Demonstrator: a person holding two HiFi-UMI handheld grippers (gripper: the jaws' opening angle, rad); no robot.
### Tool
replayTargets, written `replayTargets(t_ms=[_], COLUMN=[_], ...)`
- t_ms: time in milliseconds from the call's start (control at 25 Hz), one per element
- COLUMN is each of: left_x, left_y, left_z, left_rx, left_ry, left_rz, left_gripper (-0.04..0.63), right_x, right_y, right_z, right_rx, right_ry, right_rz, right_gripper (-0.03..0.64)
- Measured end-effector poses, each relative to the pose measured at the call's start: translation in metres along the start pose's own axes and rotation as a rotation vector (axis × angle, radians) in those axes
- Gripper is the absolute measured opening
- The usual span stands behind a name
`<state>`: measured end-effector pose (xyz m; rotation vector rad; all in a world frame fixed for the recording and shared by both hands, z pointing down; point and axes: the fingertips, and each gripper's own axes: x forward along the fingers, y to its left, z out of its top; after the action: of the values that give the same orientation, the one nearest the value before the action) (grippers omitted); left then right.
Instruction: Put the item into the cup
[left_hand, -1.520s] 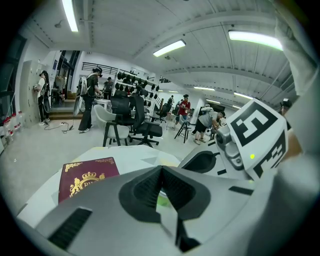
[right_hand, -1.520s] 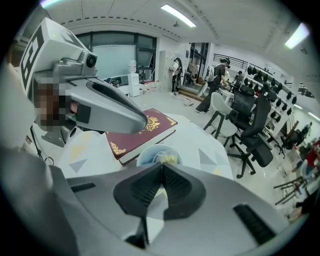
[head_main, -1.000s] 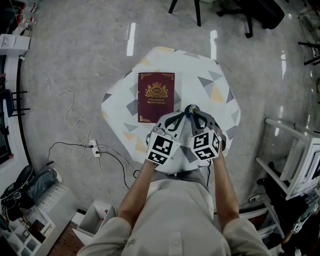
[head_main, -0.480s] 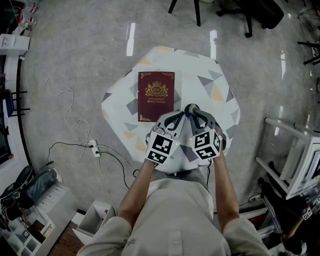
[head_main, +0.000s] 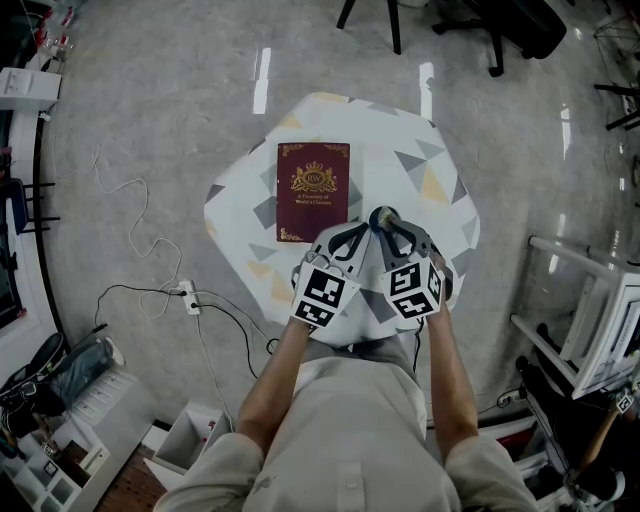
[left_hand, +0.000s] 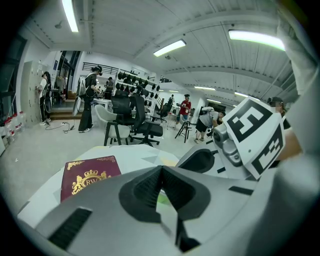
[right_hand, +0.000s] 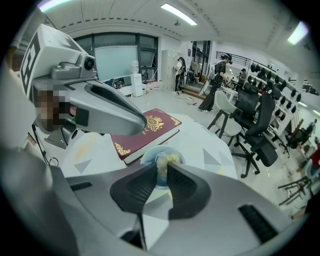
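**Right gripper (right_hand: 161, 169) releases over the cup (right_hand: 147, 155); item (right_hand: 166, 160) inside.**

The right gripper's jaws have just been opening and now stand apart, pads clear of the pale yellowish item. The item shows through the gap at mid-frame of the right gripper view, lying within the rim of the small translucent cup. Whether it rests on the bottom cannot be told. The left gripper (left_hand: 160, 170) has its jaws together at the tips with nothing between them, and it is held just beside the right one. In the head view the cup sits at the two grippers' tips, low centre on the patterned table (head_main: 430, 150), near the lower right corner of the maroon book (head_main: 313, 193). Judgement: the drop looks done and the task is close to finished. What remains is lifting the right gripper out without clipping the rim, since a light cup could tip.
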<state>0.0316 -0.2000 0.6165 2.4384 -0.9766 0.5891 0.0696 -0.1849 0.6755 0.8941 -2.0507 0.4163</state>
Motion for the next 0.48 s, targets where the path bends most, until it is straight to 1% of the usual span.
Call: replayTargets(t_ms=[480], left_x=[-0.0073], left_y=[-0.0012], left_z=[0.0029], left_rx=[0.013], left_ry=[-0.009], left_rz=[0.006], left_gripper=[0.012], right_x=[-0.0085], right_y=[-0.0003], right_z=[0.0019], right_rx=[0.008], right_ry=[-0.014], right_rz=[-0.019], right_gripper=[0.086])
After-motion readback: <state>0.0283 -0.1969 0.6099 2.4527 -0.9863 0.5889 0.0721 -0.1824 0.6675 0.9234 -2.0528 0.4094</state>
